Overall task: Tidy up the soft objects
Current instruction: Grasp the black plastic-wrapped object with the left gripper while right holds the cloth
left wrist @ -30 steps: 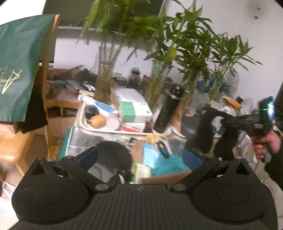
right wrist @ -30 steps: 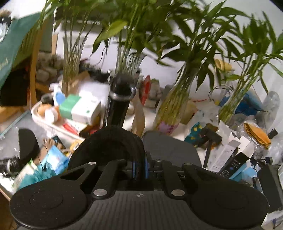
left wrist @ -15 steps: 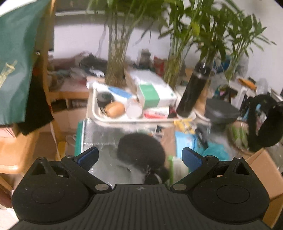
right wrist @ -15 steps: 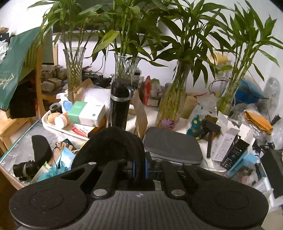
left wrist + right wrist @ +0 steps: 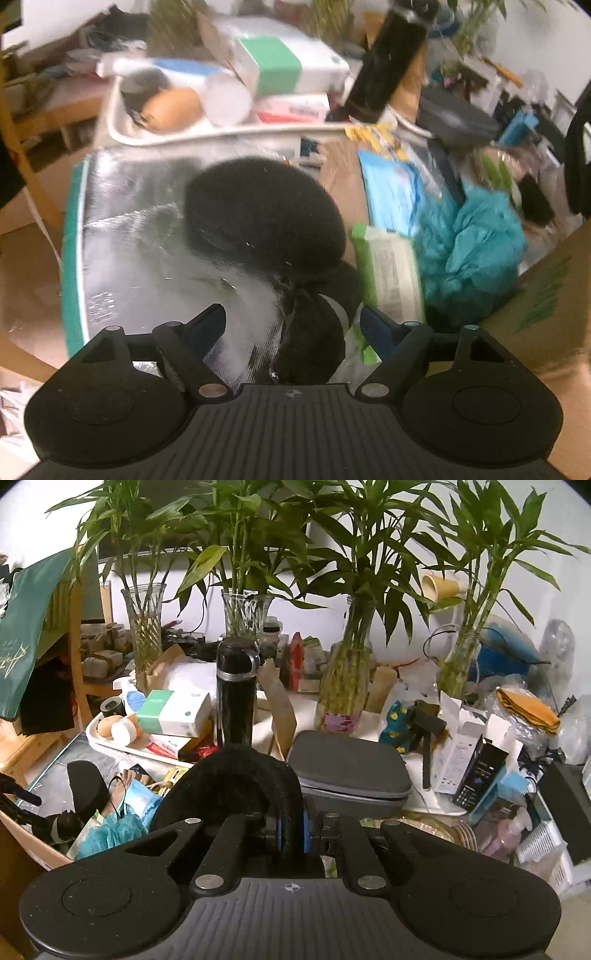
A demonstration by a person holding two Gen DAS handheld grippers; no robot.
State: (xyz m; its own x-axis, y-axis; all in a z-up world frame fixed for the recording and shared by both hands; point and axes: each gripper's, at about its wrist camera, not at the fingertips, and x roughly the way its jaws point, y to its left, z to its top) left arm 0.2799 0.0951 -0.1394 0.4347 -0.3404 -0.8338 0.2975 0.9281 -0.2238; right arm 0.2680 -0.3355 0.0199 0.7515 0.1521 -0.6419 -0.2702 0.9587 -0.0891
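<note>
We have the left gripper [image 5: 291,325] tilted down over the silver insulated mat [image 5: 147,236], jaws spread and just been closing in. Between the blue pads [image 5: 207,326] sits a small dark fuzzy piece with a pale band [image 5: 314,332]; the pads aren't pressing on it. The frame is blurred, so we can't tell exactly what that piece is.

Just past it lies the black foam pad [image 5: 258,214], a rounded oval flat on the mat. Its long axis runs from the upper left of the left wrist view down toward the lower right, the near end pointing at the banded piece and seeming to touch it. In the right wrist view the same pad shows side-on at the left edge.

To its right: a green-edged wipes pack [image 5: 391,269], then a teal mesh puff [image 5: 469,247], touching each other. White tray [image 5: 122,122] sits beyond the mat, black flask [image 5: 388,70] beside it.

Right gripper [image 5: 291,834] is pinched tight on a black curved padded band [image 5: 258,775], which arches up and to the left from the pads, its tip hanging toward the teal puff. Grey zip case [image 5: 351,771] is just behind it.
</note>
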